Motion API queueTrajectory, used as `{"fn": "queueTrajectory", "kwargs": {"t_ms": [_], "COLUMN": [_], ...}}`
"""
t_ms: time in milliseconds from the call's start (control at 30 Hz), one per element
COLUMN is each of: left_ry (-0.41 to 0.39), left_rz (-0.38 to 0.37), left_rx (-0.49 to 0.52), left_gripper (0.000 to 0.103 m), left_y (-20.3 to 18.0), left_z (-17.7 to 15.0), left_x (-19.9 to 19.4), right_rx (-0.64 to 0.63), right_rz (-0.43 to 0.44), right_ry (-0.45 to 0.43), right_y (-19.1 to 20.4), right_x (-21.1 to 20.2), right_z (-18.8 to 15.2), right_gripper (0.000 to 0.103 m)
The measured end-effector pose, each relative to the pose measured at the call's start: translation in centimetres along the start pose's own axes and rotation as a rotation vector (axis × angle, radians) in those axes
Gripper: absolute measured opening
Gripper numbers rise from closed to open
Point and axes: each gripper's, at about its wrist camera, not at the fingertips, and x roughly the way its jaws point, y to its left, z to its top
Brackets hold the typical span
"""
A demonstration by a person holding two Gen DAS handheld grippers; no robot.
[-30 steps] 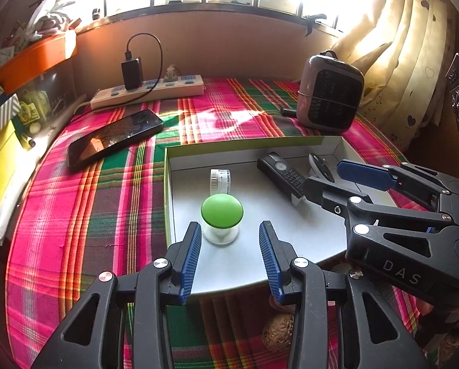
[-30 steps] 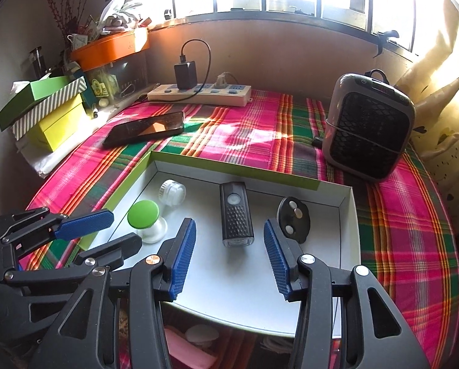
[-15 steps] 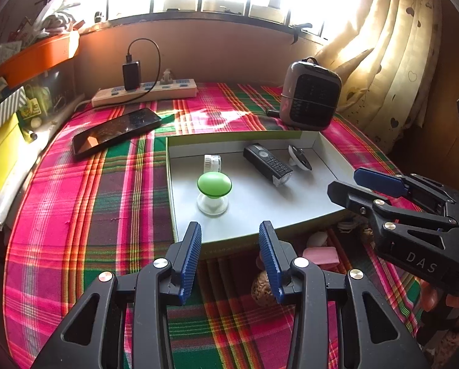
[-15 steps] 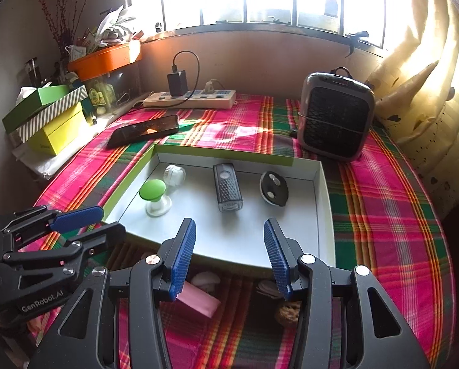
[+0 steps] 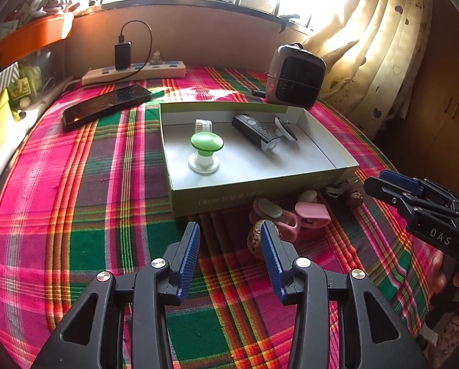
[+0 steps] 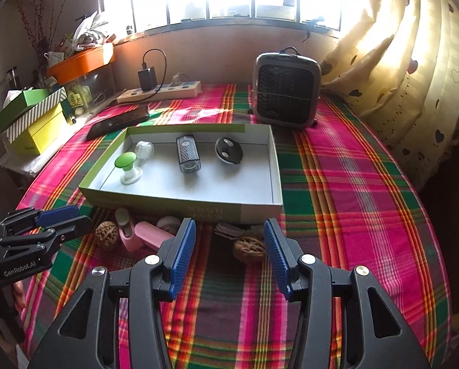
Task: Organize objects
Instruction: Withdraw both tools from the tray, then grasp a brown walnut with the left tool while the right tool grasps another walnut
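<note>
A shallow green-sided box [image 5: 217, 198] [image 6: 168, 203] lies on the plaid cloth. In it are a green-capped piece [image 5: 206, 143] [image 6: 125, 160], a small white jar [image 5: 203, 126], a black light [image 5: 255, 132] and a round black piece [image 6: 228, 150]. Walnuts [image 5: 254, 243] [image 6: 249, 249] and pink clips [image 5: 312, 213] [image 6: 149, 233] lie loose in front of the box. My left gripper [image 5: 229, 230] hovers near the front wall with its jaws opening and nothing between them; one walnut sits just behind its right finger. My right gripper [image 6: 229, 227] is open above the cloth, with a walnut lying beyond the gap.
A grey heater [image 6: 286, 89] stands behind the box at the back right. A phone [image 5: 106, 104] and a power strip [image 5: 134, 72] lie at the back left. Stacked yellow and green boxes [image 6: 29, 123] line the left edge. A curtain [image 6: 413, 77] hangs at the right.
Both grippers have drawn back from over the box toward the near side, so the walnuts and pink clips in front of it came into view. The left jaws stand slightly wider.
</note>
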Motion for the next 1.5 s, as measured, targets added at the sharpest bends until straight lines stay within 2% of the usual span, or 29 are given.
{"fn": "queueTrajectory", "kwargs": {"t_ms": [167,367,567,867,1100,1500], "left_ry": [0.023,0.055,0.079,0.089,0.088,0.086], "left_rz": [-0.019,-0.043,-0.017,0.013,0.039,0.088], "left_rx": [0.003,-0.008,-0.003,0.007,0.02,0.036], "left_gripper": [0.043,0.045,0.046,0.048,0.049,0.049], "left_y": [-0.1,-0.2,-0.8,-1.6,-2.2,-2.9], "left_z": [-0.5,-1.1,-1.1,-0.6,-0.2,0.5], "left_x": [0.3,0.8,1.5,2.3,2.9,3.7], "right_rx": [0.019,0.052,0.053,0.007,-0.02,-0.054], "right_rz": [-0.025,-0.014,0.007,0.081,0.103,0.076], "right_ry": [0.025,0.067,0.09,0.102,0.119,0.124], "right_y": [-1.6,-3.4,-4.4,-3.5,-2.7,-2.1], "right_x": [-0.1,0.8,1.4,2.9,4.0,4.9], "right_z": [-1.7,-2.6,-3.1,-2.1,-1.4,-0.8], "right_gripper": [0.048,0.049,0.053,0.053,0.053,0.053]}}
